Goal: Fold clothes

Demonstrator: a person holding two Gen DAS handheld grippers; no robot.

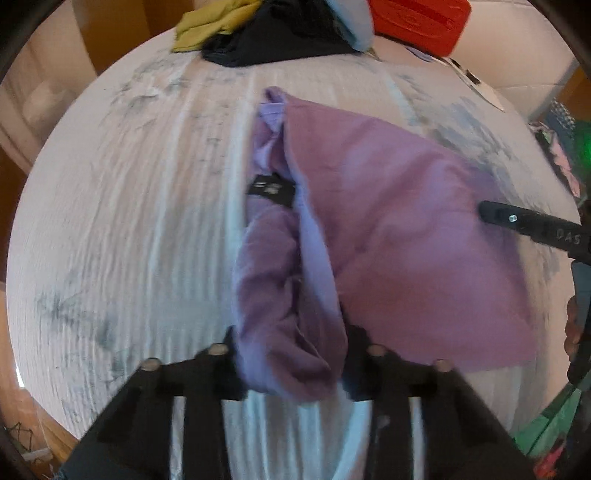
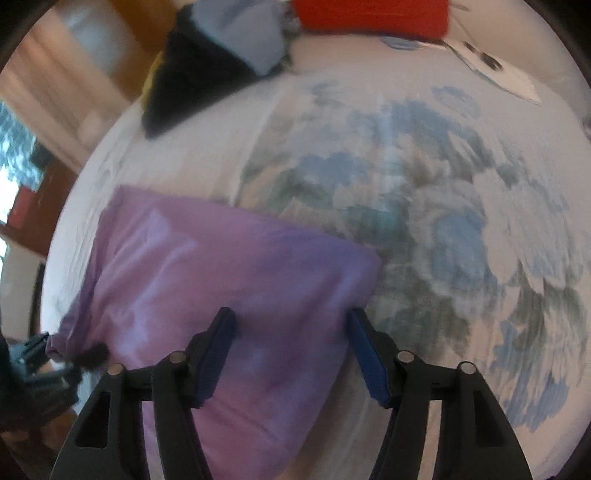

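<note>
My left gripper (image 1: 291, 363) pads are hidden under bunched purple cloth (image 1: 388, 221). Right view is blurred, so the bedsheet (image 2: 424, 221) print is unclear. Red thing (image 2: 373, 14) is cut by top edge.

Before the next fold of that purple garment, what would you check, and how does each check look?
1. Left gripper jaws closed on the purple garment: ok, bunched fabric sits between them.
2. Right gripper gripping: not ok, jaws apart over the cloth.
3. Garment lying flat: not ok, its left edge is crumpled.
4. Bedspread around it bare: ok.
5. Clothes pile apart from it: ok.
6. Sharp view: not ok, blurred.
</note>
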